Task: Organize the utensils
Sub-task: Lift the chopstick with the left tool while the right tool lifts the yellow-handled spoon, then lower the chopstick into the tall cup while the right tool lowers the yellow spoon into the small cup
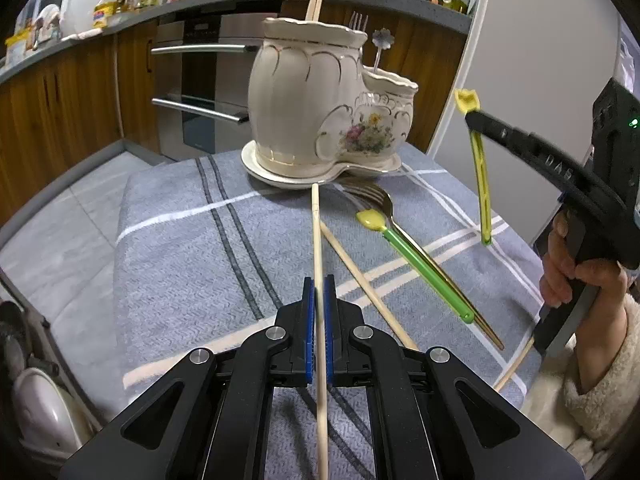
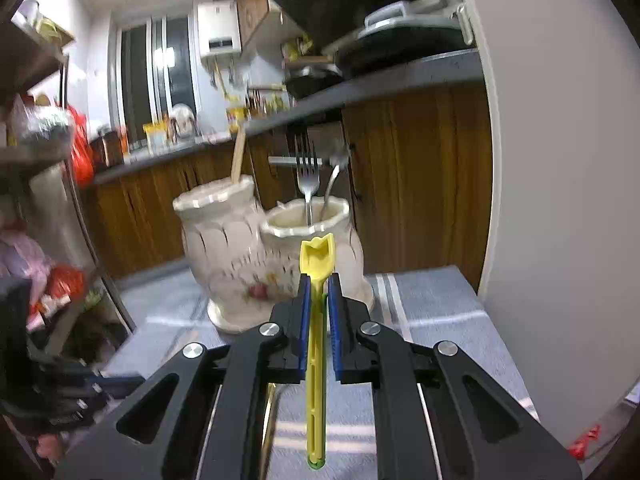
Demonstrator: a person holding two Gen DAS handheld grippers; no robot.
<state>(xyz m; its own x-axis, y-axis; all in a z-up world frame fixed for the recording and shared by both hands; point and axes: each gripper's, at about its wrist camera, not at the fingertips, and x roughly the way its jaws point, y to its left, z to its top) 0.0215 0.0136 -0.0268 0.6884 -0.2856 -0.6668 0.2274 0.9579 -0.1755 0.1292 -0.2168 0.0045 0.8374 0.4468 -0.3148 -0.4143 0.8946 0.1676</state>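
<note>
**2 grippers, each pinching a utensil**

2 utensils were off the cloth when we looked. Our left gripper [image 1: 319,280] had its blue pads pressed together on a chopstick [image 1: 317,232], whose far tip reached almost to the saucer of the holder [image 1: 316,108]. Our right gripper [image 2: 319,284] pinched a yellow spoon [image 2: 316,264] just below its bowl, handle hanging back between the arms; in the left view that spoon [image 1: 480,176] hung in the air to the right, well above the cloth [image 1: 180,240]. On the cloth lay a 2nd chopstick [image 1: 360,284], a fork [image 1: 376,196] and a green-handled spoon [image 1: 424,268] resting across the fork. The holder's tall pot held chopsticks [image 1: 315,2]; its low pot held a fork [image 2: 307,176] and 1 more utensil.
</note>
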